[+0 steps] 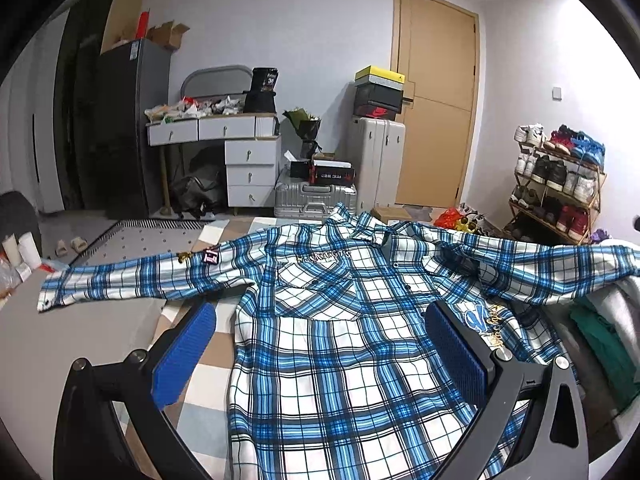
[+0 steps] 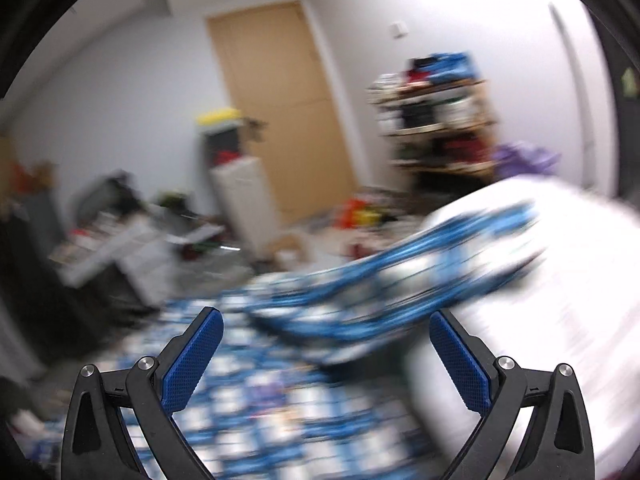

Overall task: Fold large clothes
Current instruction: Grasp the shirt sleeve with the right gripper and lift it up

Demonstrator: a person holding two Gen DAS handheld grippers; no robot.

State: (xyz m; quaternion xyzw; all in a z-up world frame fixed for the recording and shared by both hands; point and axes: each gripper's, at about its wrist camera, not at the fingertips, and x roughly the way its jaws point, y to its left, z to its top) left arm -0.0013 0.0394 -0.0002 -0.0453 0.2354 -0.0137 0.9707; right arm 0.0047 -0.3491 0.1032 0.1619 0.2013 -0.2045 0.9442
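**Plaid shirt spread flat beneath two released grippers**

A blue-and-white plaid shirt (image 1: 340,340) lay face up on a checked bed cover (image 1: 200,384), collar toward twelve o'clock, both sleeves stretched out toward nine and three o'clock. In the left wrist view, the left gripper (image 1: 320,328) had its blue-padded fingers (image 1: 184,356) spread wide and grasping nothing. The shirt's body filled the gap between them; the finger at nine o'clock stood over the cover just beside the shirt's edge, the one at three o'clock over the chest embroidery. Whether they touched the cloth could not be told.

The right wrist view was badly blurred. The right gripper (image 2: 326,344) also had its fingers apart and empty, with plaid fabric (image 2: 260,400) beneath them and one sleeve (image 2: 400,276) running toward two o'clock across a white heap (image 2: 560,300).
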